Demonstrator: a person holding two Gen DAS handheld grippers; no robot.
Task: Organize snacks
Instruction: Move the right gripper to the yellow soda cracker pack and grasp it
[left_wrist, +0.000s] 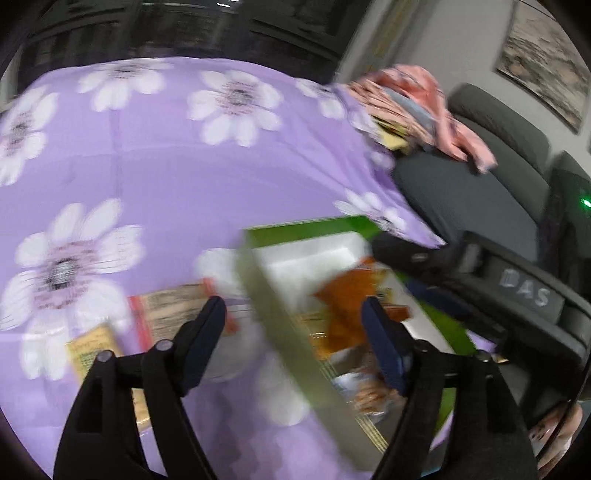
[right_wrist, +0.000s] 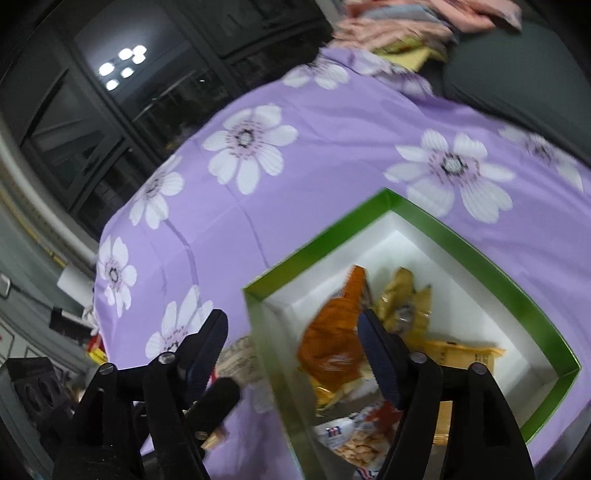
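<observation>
Left wrist view is badly blurred; the right wrist view is sharper. Largest in both is the purple cloth (left_wrist: 177, 173) (right_wrist: 332, 147) printed with white flowers, which covers the whole work surface. At its far edge lies a heap of pink fabric (left_wrist: 417, 107) (right_wrist: 417, 18), resting partly on a dark grey seat (left_wrist: 465, 184) (right_wrist: 517, 74). Dark windows (right_wrist: 110, 92) fill the background, and a picture (left_wrist: 546, 62) hangs on the wall at the right.

On the cloth sits a green box (left_wrist: 332, 227) (right_wrist: 458, 240) with a white inside, open at the top. In it lie several snack packets: an orange packet (left_wrist: 347, 306) (right_wrist: 332, 339), a gold wrapper (right_wrist: 406, 295) just beside it, a flat yellow packet (right_wrist: 465, 354), and a clear bag of small biscuits (right_wrist: 362, 443) at the near end. Outside the box, on the cloth to its left, lie a red-edged packet (left_wrist: 173, 310) and a smaller yellow one (left_wrist: 92, 347).

The left gripper (left_wrist: 293, 328) stands with its jaws well apart, straddling the box's near wall, with nothing held. The right gripper (right_wrist: 291, 339) also stands spread wide over the box; the orange packet shows between its fingers, but the pads do not press on it. In the left view the right gripper's dark body (left_wrist: 517, 295) reaches in above the box from the right side.
</observation>
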